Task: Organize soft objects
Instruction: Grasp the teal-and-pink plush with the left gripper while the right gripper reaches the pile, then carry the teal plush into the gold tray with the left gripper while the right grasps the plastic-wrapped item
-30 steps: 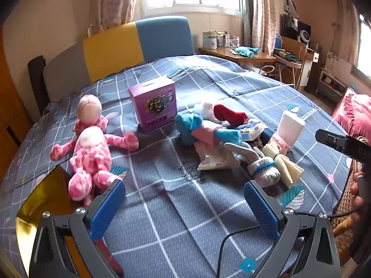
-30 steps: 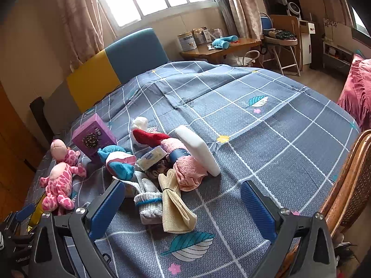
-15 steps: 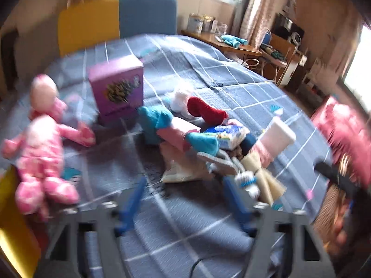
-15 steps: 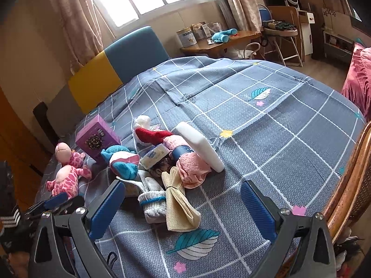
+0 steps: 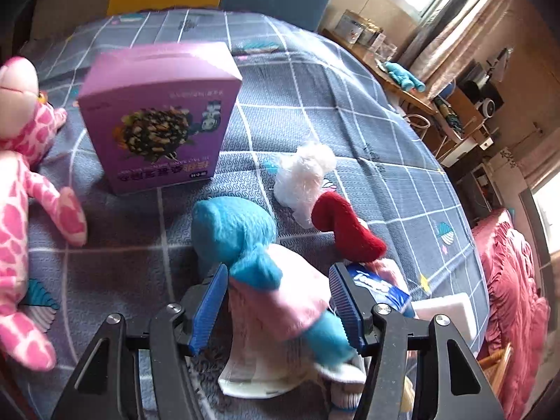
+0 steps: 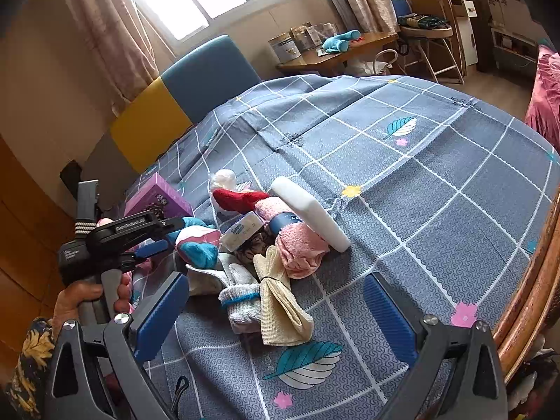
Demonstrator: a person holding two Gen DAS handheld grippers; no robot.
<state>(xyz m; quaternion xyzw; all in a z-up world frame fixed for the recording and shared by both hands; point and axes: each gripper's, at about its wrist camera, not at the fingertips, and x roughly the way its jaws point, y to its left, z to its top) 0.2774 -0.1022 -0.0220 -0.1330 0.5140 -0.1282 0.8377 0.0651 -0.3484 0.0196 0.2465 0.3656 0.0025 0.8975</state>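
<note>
A heap of soft things lies on the grey checked bed cover. My left gripper point(image 5: 278, 309) is open, its jaws on either side of a blue and pink plush toy point(image 5: 266, 269), also seen in the right wrist view point(image 6: 197, 243). Beside it lie a red and white sock point(image 5: 336, 217), a tissue pack point(image 5: 379, 287), a pink towel point(image 6: 299, 245), a white sponge block point(image 6: 309, 211), a grey glove point(image 6: 241, 299) and a folded cream cloth point(image 6: 280, 302). My right gripper point(image 6: 276, 318) is open and empty, just short of the glove and cloth.
A purple box point(image 5: 157, 115) stands behind the heap. A pink giraffe-spotted plush point(image 5: 21, 182) lies at the left. A wicker chair edge point(image 6: 535, 280) is at the right of the bed. A desk with tins point(image 6: 332, 52) stands by the window.
My left gripper has moved forward and down into the heap, so its jaws now straddle the blue and pink plush. The right gripper has barely moved.
</note>
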